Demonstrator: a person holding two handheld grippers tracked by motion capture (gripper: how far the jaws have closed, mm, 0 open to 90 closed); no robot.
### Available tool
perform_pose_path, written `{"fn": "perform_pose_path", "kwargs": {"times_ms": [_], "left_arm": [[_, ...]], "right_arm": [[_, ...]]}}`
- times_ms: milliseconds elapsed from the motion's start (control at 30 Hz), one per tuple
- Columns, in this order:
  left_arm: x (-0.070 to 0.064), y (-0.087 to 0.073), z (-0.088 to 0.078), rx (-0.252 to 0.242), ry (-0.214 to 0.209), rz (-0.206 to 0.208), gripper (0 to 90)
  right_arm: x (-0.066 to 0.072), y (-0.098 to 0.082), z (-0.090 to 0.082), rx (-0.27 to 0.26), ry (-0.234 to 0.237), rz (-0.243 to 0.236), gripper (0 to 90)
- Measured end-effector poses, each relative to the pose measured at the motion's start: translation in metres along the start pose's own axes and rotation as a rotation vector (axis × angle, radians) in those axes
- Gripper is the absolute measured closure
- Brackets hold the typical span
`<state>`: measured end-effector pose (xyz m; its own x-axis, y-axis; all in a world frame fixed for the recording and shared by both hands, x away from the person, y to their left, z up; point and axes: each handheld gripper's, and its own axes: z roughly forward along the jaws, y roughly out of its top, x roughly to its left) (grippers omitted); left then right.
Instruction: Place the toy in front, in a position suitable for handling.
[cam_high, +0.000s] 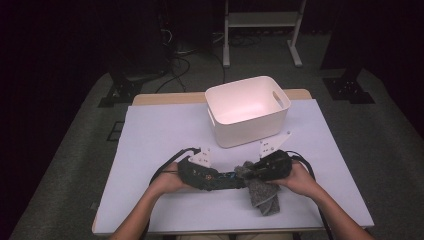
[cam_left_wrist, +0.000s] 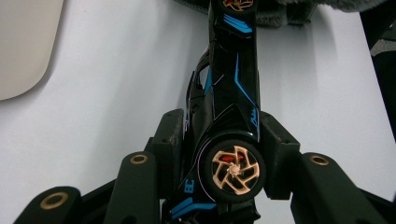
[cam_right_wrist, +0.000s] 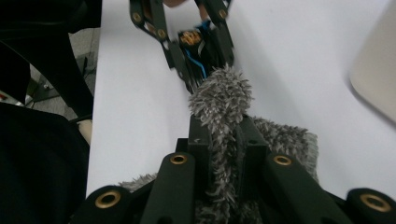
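A black toy car (cam_left_wrist: 233, 70) with blue stripes and gold wheels lies on its side between the jaws of my left gripper (cam_left_wrist: 229, 140), which is shut on its rear end. From above, the left gripper (cam_high: 215, 177) points right with the car (cam_high: 225, 180) sticking out toward the right gripper (cam_high: 248, 172). My right gripper (cam_right_wrist: 224, 140) is shut on a grey fuzzy cloth (cam_right_wrist: 219, 102). The cloth's tuft reaches the car's far end (cam_right_wrist: 194, 39), and the rest of the cloth (cam_high: 264, 196) hangs down onto the table.
An empty white bin (cam_high: 247, 107) with a handle slot stands at the back of the white table cover (cam_high: 150, 135), behind both grippers. Its corner shows in the left gripper view (cam_left_wrist: 18, 46). A person's hands hold both grippers near the front edge.
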<state>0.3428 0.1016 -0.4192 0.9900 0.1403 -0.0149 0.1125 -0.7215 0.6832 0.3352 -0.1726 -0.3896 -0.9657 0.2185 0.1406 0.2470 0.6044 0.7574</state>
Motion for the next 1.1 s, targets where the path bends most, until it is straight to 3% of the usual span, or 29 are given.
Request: {"fn": "perform_pose_path", "kwargs": {"times_ms": [100, 133, 367, 500, 667, 900, 1100], "left_arm": [[-0.001, 0.001, 0.001, 0.002, 0.003, 0.004, 57.5], [-0.001, 0.001, 0.001, 0.002, 0.005, 0.005, 57.4], [-0.001, -0.007, -0.001, -0.006, 0.022, -0.014, 52.2], [0.0, -0.022, -0.006, -0.023, 0.038, -0.052, 51.1], [0.0, -0.031, -0.008, -0.046, 0.016, -0.068, 54.6], [-0.001, -0.03, -0.005, -0.046, 0.018, -0.03, 55.9], [0.0, -0.017, 0.007, -0.037, 0.01, 0.006, 56.4]], "right_arm": [[0.003, 0.013, 0.009, 0.014, 0.007, -0.04, 78.7], [0.003, 0.017, 0.016, 0.046, 0.004, -0.054, 78.7], [0.0, 0.009, 0.01, 0.06, -0.002, -0.028, 78.7], [0.0, 0.007, 0.008, 0.067, -0.008, -0.029, 78.7], [0.0, 0.008, 0.007, 0.07, -0.002, -0.026, 78.6], [0.004, 0.012, 0.008, 0.091, -0.001, -0.041, 78.4], [0.004, 0.018, 0.009, 0.102, -0.006, -0.059, 78.4]]}}
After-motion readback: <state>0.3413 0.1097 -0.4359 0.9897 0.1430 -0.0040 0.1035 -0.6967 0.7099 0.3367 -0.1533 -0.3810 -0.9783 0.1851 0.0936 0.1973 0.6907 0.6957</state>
